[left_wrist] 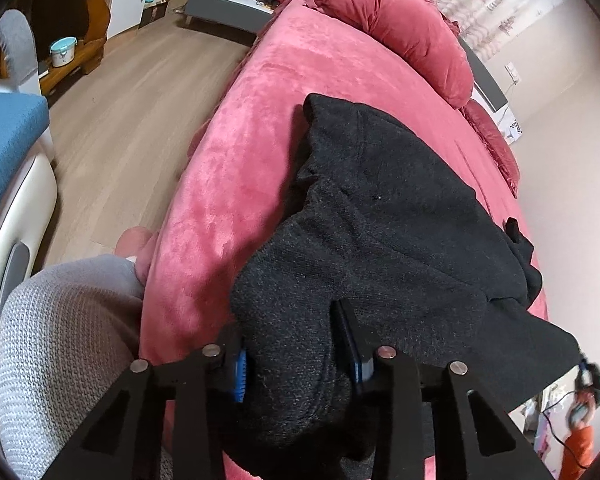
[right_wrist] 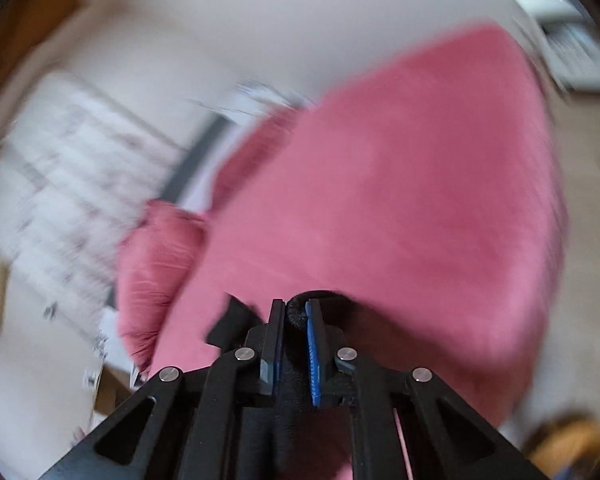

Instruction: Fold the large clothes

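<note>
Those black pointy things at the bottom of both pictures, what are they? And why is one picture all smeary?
They are not a robot. A person holds a grabbing tool in each hand, with a small camera on each tool looking along its two fingers.

The sharp picture comes from the left hand-held gripper. It shows a bed with a pink velvety cover and a big black knitted sweater lying on it. The two fingers are closed on a bunched part of that sweater. The grey knitted cloth at the left is the person's clothing.

The smeary picture comes from the right hand-held gripper. It is blurred because that hand is moving fast. Its fingers pinch a bit of the same black sweater, with the pink bed behind.
</note>
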The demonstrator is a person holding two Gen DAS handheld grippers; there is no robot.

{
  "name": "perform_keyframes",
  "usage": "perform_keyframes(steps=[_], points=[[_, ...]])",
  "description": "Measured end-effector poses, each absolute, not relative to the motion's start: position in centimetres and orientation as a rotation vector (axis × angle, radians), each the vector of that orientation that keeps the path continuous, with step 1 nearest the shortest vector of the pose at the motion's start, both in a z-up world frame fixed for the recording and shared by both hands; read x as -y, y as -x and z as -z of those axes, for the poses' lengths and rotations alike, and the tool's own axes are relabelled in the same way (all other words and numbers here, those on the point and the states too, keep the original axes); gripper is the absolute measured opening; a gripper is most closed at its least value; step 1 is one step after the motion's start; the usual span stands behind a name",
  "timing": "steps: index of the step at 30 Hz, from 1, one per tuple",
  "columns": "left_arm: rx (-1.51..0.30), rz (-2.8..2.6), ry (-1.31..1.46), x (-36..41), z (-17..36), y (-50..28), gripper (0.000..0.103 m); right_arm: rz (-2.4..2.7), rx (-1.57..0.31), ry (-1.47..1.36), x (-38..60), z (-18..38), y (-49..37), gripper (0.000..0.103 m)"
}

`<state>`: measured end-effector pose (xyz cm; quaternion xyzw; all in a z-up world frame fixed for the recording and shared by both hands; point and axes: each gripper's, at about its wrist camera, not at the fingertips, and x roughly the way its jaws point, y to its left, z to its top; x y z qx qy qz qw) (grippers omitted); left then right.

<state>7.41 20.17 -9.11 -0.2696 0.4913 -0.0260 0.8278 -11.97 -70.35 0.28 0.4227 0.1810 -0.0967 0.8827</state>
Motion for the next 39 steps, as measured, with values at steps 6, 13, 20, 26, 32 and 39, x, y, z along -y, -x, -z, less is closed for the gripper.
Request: perform_keyframes(steps=[6,13,20,26,32,39], points=[[-1.072,0.047,0.585,-20.4,9.7,-7.5,0.038,0.525,-0.684,-1.047,73.4,12.3,13.9,0.014],[-1.075,0.033,0.596,-20.4,9.9,-7.5,0.052,0.548,-0.602,-1.289,73.1,16.2,17.0,0.035],[-1.071,0.036,0.560,-20.0,9.6,-7.4,0.045,0.527,-0.709,-1.267,71.6,16.9,13.8,0.023],[-1.059,0.041,0.512,-19.4,9.1,-7.3,0.037,0.551,-0.566,-1.070,70.2,11.5,14.2,0.011],[-1.061,0.031,0.506,-19.6,9.1,-7.3,0.049,0.734,-0.781,-1.069,70.0,15.6,13.1,0.023],[-0.937,0.011,0.474,-19.7,6.1,-6.5,0.065,0.876,-0.631,-0.764,63.6,8.6,11.3,0.034]])
